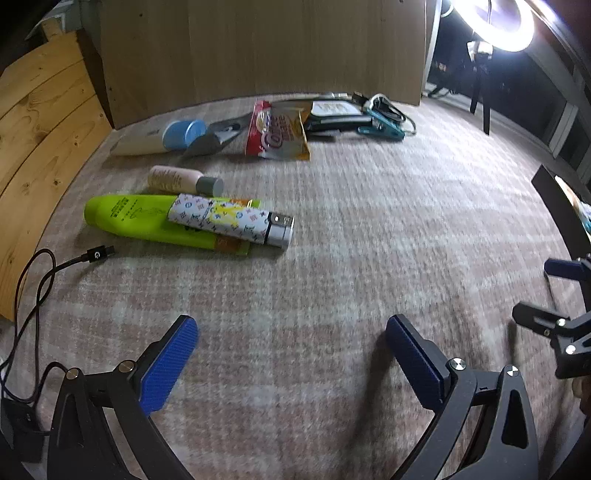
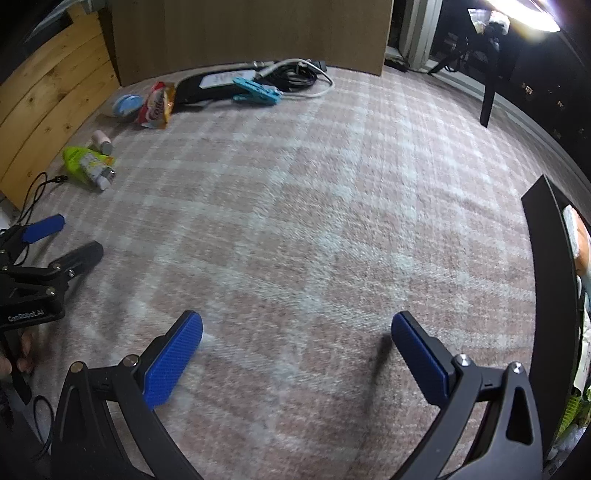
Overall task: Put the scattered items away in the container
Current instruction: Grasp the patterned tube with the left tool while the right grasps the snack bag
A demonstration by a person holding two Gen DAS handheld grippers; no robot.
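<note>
My left gripper (image 1: 291, 325) is open and empty above the checked cloth, short of a patterned power bank (image 1: 231, 223) that lies on a lime-green tube (image 1: 147, 218). Behind them lie a small pink bottle (image 1: 183, 181), a blue-capped tube (image 1: 159, 138), a snack packet (image 1: 279, 131), a black pouch (image 1: 340, 116) and a teal clip (image 1: 382, 127). My right gripper (image 2: 295, 321) is open and empty over bare cloth. The black container (image 2: 550, 266) stands at the right edge, with items inside. The left gripper also shows in the right wrist view (image 2: 62, 236).
A black cable (image 1: 55, 266) lies at the left by a wooden crate (image 1: 33, 140). A cardboard panel (image 1: 258, 48) stands behind the items. White and black cables (image 2: 295, 74) lie at the back. A ring light (image 1: 498, 22) and a chair leg (image 2: 489, 96) stand at the right.
</note>
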